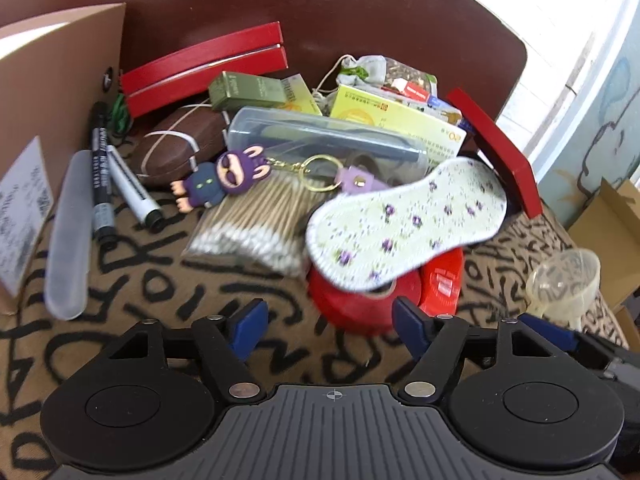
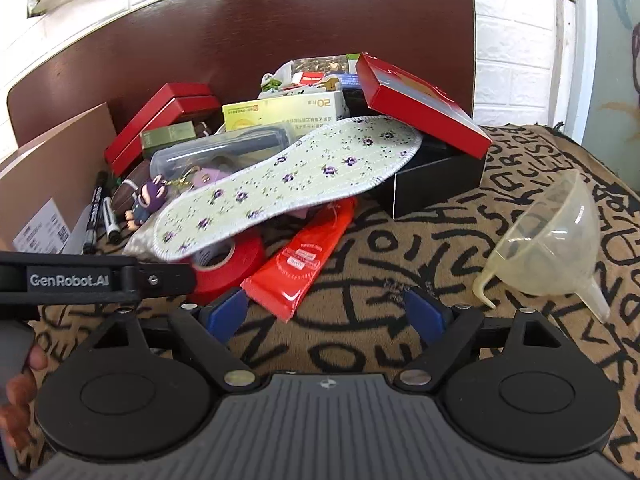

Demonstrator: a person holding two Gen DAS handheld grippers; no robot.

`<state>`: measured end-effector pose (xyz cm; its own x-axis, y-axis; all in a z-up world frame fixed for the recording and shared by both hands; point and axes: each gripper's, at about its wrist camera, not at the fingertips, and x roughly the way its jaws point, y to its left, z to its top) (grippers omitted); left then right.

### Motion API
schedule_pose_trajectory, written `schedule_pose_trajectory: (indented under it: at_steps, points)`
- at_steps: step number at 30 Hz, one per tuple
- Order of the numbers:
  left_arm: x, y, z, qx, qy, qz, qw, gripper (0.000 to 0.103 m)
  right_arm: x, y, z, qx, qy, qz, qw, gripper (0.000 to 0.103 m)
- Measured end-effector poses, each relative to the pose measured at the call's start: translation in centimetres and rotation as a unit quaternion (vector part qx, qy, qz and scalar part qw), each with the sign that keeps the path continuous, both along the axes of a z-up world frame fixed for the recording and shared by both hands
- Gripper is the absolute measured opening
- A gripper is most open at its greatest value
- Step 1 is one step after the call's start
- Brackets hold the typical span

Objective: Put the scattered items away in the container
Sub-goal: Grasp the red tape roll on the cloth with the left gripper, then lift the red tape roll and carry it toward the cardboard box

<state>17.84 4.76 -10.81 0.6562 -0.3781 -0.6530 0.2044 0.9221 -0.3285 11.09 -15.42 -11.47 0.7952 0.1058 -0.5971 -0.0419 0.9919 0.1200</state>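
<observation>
One floral insole (image 2: pixel 280 188) overlaps black box (image 2: pixel 436 176).

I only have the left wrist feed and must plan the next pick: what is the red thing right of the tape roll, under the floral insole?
Observer: A flat red packet, one end tucked under the insole, lying on the cloth beside the tape roll.
Operator: And the clear thing at my right edge?
Observer: A translucent funnel, on its side on the cloth, touching nothing else.
Operator: Is the right gripper free?
Observer: Yes, the right gripper is open, nothing between its fingers.
</observation>
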Motion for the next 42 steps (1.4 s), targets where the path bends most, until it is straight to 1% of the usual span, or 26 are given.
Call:
schedule_pose_trajectory:
  at_steps: [2, 4, 7, 10, 12, 13, 17, 20, 21, 22, 23, 24, 28, 32, 35, 36, 37, 38, 40, 41, 42]
  points:
    - [0.8, -0.3, -0.3, 0.006, 0.001, 0.001, 1.0, 0.077, 0.6, 0.0, -0.1, 0.001, 0.0, 0.0, 1.0, 0.088]
    - [1.4, -0.5, -0.4, 0.007, -0.001, 0.003, 1.0, 0.077, 1.3, 0.0, -0.3, 0.002, 0.001, 0.0, 1.0, 0.086]
    - [2.3, -0.9, -0.5, 0.017, -0.005, 0.009, 0.9998, 0.075, 2.4, -0.2, -0.7, 0.007, 0.006, -0.008, 1.0, 0.082]
    - [2.8, -1.3, -0.7, 0.034, -0.011, 0.02, 0.9992, 0.07, 3.2, -0.2, -1.2, 0.006, 0.008, -0.013, 1.0, 0.082]
    - [3.1, -1.4, -0.7, 0.042, -0.013, 0.025, 0.9987, 0.069, 3.5, 0.0, -1.3, -0.001, 0.004, -0.013, 1.0, 0.082]
    - [3.1, -1.5, -0.7, 0.049, -0.015, 0.026, 0.9983, 0.057, 3.6, 0.2, -1.3, -0.007, 0.004, -0.011, 1.0, 0.082]
    - [2.7, -1.3, -0.7, 0.068, -0.023, 0.012, 0.9973, 0.043, 2.8, 1.3, -0.9, -0.037, -0.006, 0.011, 0.999, 0.077]
    - [2.3, -1.2, -0.5, 0.07, -0.02, 0.009, 0.9973, 0.035, 2.6, 1.5, -1.0, -0.029, -0.005, 0.021, 0.999, 0.073]
    - [2.2, -1.1, -0.4, 0.069, -0.018, 0.007, 0.9974, 0.033, 2.4, 1.5, -0.9, -0.024, -0.004, 0.025, 0.999, 0.07]
    - [2.0, -1.0, -0.3, 0.068, -0.016, 0.003, 0.9975, 0.03, 2.2, 1.5, -0.8, -0.02, -0.004, 0.03, 0.999, 0.068]
    - [1.8, -0.8, -0.2, 0.067, -0.015, -0.002, 0.9976, 0.024, 1.8, 1.5, -0.6, -0.016, -0.005, 0.036, 0.999, 0.068]
    - [1.4, -0.6, -0.1, 0.065, -0.013, -0.007, 0.9978, 0.022, 1.4, 1.5, -0.4, -0.011, -0.006, 0.042, 0.999, 0.068]
    - [-1.2, 0.4, 0.2, 0.075, -0.006, -0.027, 0.9968, 0.022, -0.7, 1.7, 0.2, 0.013, -0.001, 0.069, 0.998, 0.068]
    - [-4.1, 1.6, 0.7, 0.067, 0.015, -0.052, 0.9963, 0.021, -3.1, 2.1, 0.9, 0.03, -0.008, 0.081, 0.996, 0.068]
    - [-6.4, 2.2, 0.7, 0.067, 0.021, -0.063, 0.9956, 0.023, -4.1, 2.7, 1.4, 0.047, -0.002, 0.107, 0.993, 0.067]
    - [-7.0, 2.3, 0.7, 0.064, 0.021, -0.062, 0.9958, 0.026, -4.2, 3.1, 1.4, 0.049, 0.004, 0.12, 0.992, 0.064]
    - [-7.4, 2.5, 0.6, 0.058, 0.024, -0.059, 0.9963, 0.037, -4.2, 3.6, 1.4, 0.046, 0.01, 0.131, 0.99, 0.056]
    - [-7.6, 2.8, 0.5, 0.052, 0.027, -0.053, 0.9969, 0.043, -4.4, 4.1, 1.3, 0.039, 0.015, 0.136, 0.99, 0.052]
    - [-7.9, 3.3, 0.7, 0.042, 0.032, -0.048, 0.9975, 0.046, -4.6, 4.6, 1.2, 0.027, 0.022, 0.139, 0.99, 0.045]
    - [-8.0, 3.5, 0.9, 0.039, 0.032, -0.047, 0.9976, 0.051, -4.9, 4.6, 1.2, 0.025, 0.026, 0.142, 0.989, 0.043]
    - [-8.3, 3.6, 1.1, 0.038, 0.031, -0.048, 0.9977, 0.052, -5.1, 4.6, 1.2, 0.025, 0.031, 0.144, 0.989, 0.041]
